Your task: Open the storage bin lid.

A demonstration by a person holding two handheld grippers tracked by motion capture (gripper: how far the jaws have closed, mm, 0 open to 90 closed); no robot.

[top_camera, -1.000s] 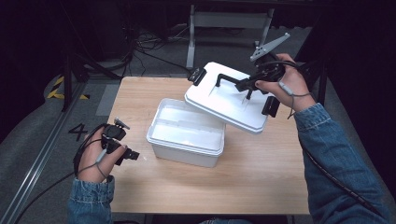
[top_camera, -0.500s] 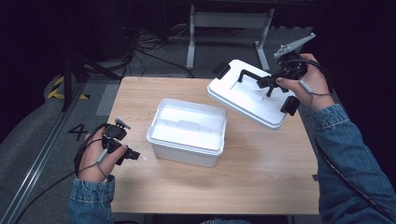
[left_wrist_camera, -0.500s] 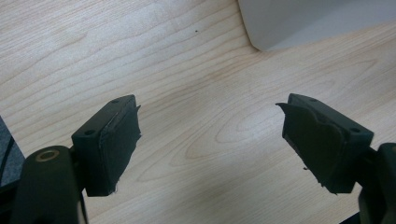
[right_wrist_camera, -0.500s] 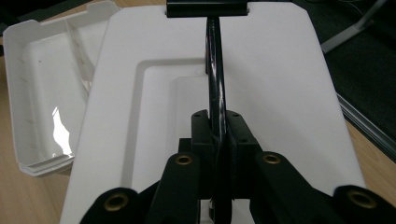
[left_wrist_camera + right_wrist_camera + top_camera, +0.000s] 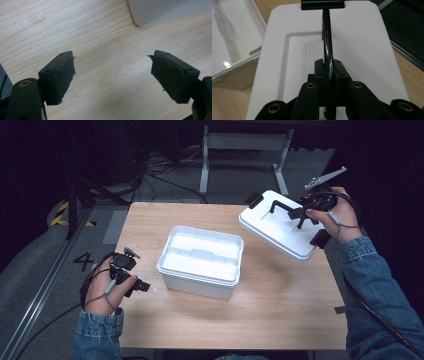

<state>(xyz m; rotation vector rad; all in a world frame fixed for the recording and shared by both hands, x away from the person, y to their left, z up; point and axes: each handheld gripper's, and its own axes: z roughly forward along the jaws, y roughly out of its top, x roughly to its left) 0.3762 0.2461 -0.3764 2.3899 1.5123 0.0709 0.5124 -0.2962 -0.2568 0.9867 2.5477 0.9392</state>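
The white lid point(image 5: 280, 227) is held tilted in the air above the table's point(image 5: 280, 310) far right corner, its thin black handle point(image 5: 327, 40) pinched between the shut jaws of the right gripper point(image 5: 305, 214), and it should be lowered level and set flat beside the open white box point(image 5: 200, 260) before release. The left gripper point(image 5: 112, 75) is kept low over the wood with jaws spread and nothing between them. Smooth, glossy moulded plastic with rounded corners is seen on lid and box, against pale matt wood grain.
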